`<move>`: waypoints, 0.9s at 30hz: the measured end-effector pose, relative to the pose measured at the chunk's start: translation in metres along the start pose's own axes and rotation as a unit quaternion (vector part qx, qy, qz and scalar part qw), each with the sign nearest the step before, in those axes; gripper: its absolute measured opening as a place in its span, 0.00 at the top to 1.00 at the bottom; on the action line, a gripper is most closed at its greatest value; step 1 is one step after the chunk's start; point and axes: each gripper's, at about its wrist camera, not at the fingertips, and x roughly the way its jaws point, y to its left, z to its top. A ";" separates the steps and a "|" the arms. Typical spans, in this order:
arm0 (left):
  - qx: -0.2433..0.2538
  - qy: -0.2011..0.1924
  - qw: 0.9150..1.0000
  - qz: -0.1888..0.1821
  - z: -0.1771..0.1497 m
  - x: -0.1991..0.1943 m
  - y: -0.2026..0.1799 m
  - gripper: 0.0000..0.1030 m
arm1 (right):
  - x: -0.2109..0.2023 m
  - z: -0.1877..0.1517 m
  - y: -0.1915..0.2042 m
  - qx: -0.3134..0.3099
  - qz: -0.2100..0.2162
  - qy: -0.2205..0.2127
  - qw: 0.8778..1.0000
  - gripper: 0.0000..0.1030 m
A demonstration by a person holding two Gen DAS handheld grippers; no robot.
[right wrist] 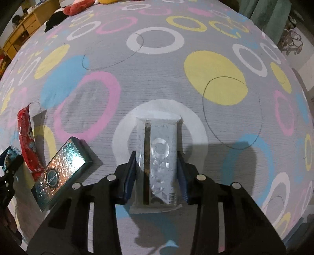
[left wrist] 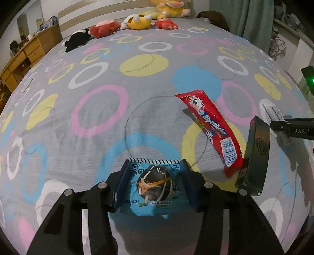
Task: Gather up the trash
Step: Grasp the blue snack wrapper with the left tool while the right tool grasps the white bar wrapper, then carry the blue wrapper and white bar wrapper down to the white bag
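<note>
My left gripper [left wrist: 155, 172] is shut on a blue snack packet [left wrist: 155, 188] printed with a dark cartoon seed, held just above the bed. A red Alpenliebe candy wrapper [left wrist: 212, 127] lies to its right, its lower end against a dark green foil box [left wrist: 255, 157]. My right gripper [right wrist: 157, 168] is shut on a silver-white wrapper [right wrist: 160, 162] over a white ring on the sheet. In the right wrist view the green box [right wrist: 60, 172] and red wrapper [right wrist: 27, 145] lie at the left, with the left gripper's packet [right wrist: 9, 157] at the edge.
The bed sheet [left wrist: 98, 109] is grey with coloured circles. Plush toys [left wrist: 104, 27] line the far end. A wooden dresser [left wrist: 21, 56] stands at the left, a green curtain [left wrist: 253, 17] at the right.
</note>
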 end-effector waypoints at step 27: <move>-0.003 -0.067 0.998 0.012 -0.019 -0.072 -0.008 0.53 | -0.070 -0.044 0.005 0.010 -0.005 -0.048 0.999 0.64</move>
